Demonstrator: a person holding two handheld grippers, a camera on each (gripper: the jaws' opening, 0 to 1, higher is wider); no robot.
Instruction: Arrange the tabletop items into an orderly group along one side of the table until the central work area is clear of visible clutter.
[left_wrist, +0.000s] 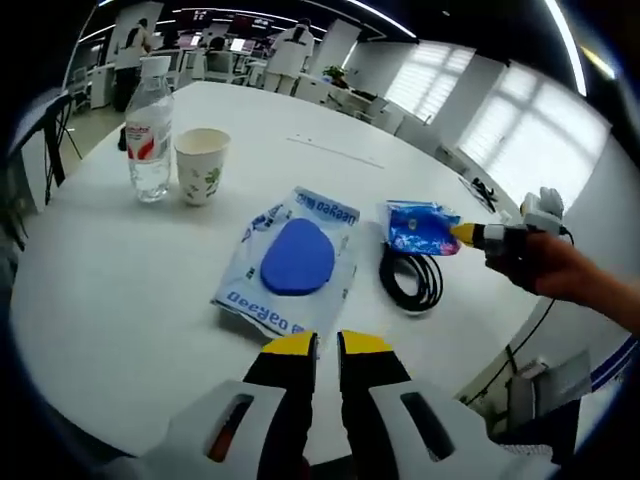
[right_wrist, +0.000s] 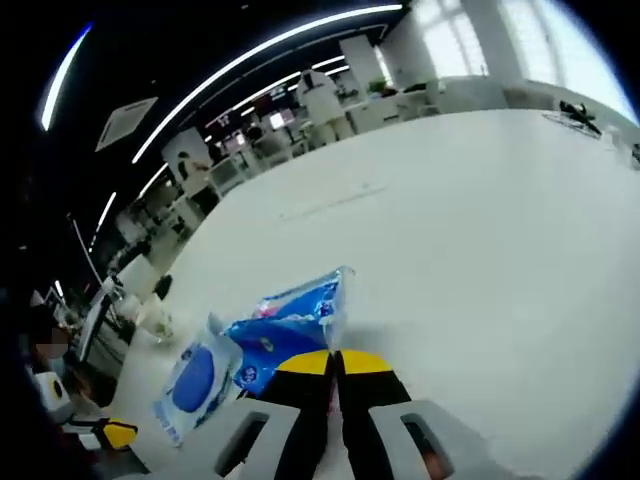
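The left gripper (left_wrist: 327, 345) hovers at the table's (left_wrist: 100, 300) near edge, jaws narrowed to a slit and holding nothing. Just ahead at twelve o'clock lies the wet-wipes pack (left_wrist: 293, 262), its long axis running away from the jaws. Out at two o'clock the right gripper (left_wrist: 468, 234), tips pressed together, touches the small blue packet (left_wrist: 420, 227) beside a coiled black cable (left_wrist: 410, 276); whether it pinches the wrapper I cannot tell. Farther, at ten o'clock, stand a paper cup (left_wrist: 202, 165) and water bottle (left_wrist: 150, 130), likely the gathering side.
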